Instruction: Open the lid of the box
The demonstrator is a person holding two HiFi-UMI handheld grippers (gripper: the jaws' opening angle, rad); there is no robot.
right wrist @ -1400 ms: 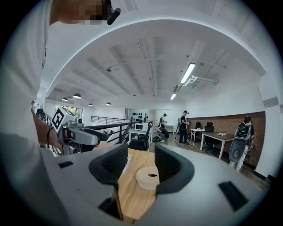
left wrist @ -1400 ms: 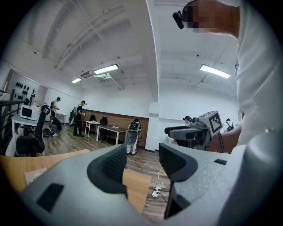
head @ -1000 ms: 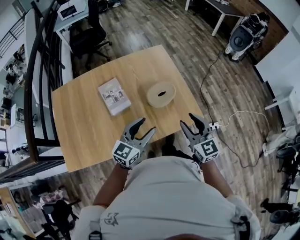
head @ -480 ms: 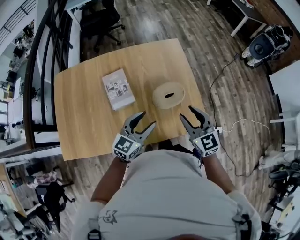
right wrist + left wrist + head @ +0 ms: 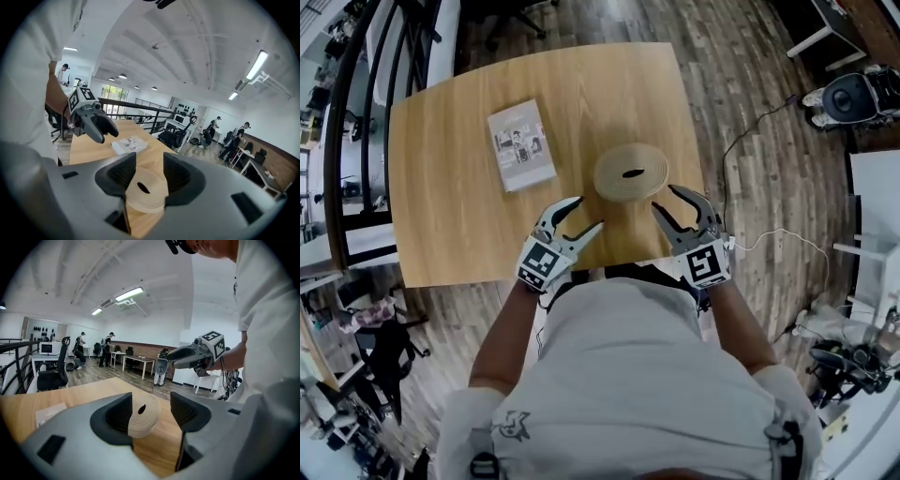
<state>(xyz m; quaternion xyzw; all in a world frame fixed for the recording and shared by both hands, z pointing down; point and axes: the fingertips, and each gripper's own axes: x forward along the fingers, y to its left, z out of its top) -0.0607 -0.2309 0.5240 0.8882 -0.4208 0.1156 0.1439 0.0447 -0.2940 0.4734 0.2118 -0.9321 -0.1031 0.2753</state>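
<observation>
Nearest is the person (image 5: 628, 375) in a pale shirt, leaning over the near edge of the wooden table (image 5: 441, 187) with both forearms stretched forward. The left gripper (image 5: 588, 213) hangs over the table's near edge, angled toward the middle. Its 2 jaws stand well apart and have just been opening further. They have hold of nothing: in the left gripper view the box only shows in the gap beyond them, clear of both pads. The right gripper (image 5: 664, 199) mirrors it on the other side, angled inward. Its 2 jaws are also spread and hold nothing, and in the right gripper view the box lies on the tabletop just past the tips, untouched.

The box (image 5: 630, 172) is round, low and tan, with a ribbed side and a dark oval slot in its top. It rests flat on the table toward the near right part, just ahead of the 2 grippers and between their lines of reach. I cannot make out a seam between lid and body from here.

Further back and to the left, apart from the box, a flat printed booklet (image 5: 521, 145) lies on the wood. Beyond the table there is plank flooring, with a white cable (image 5: 759, 239) trailing to the right and a dark railing (image 5: 342, 141) to the left.
</observation>
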